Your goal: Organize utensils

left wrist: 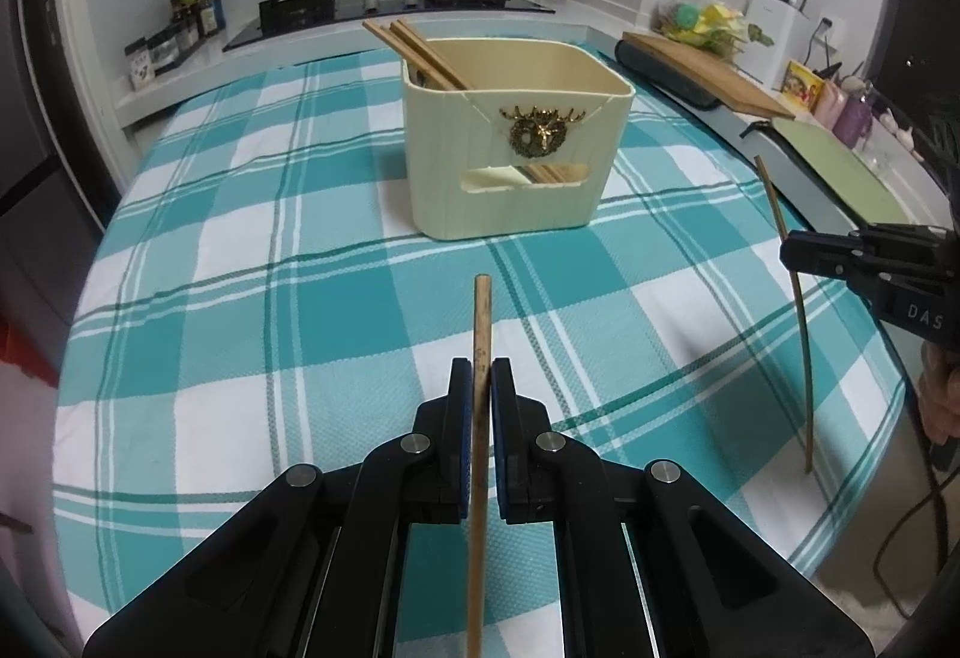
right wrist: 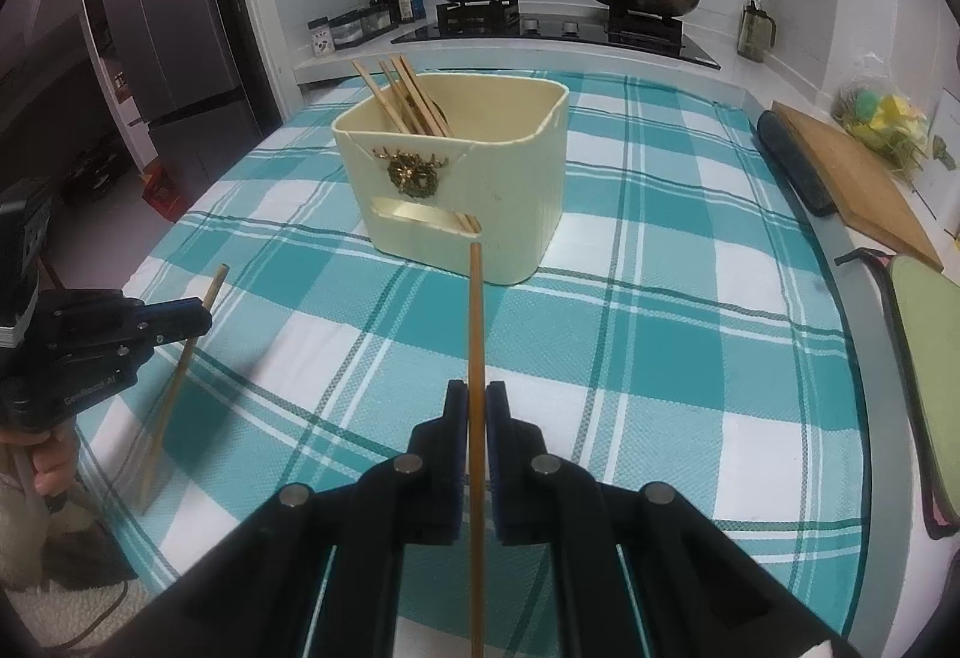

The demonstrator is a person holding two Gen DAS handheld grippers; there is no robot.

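Slender wooden chopstick per claw.

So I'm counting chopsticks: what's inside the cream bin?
Several wooden chopsticks lean in the bin, tops above the rim, lower ends showing through the handle slot. The walls hide the rest, so no exact count.

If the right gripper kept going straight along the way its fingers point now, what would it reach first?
Probably the cream utensil bin. The right gripper is shut on a chopstick whose tip lines up with the bin's front wall, with bare checked tablecloth between. Depth is unclear, so it may pass above.
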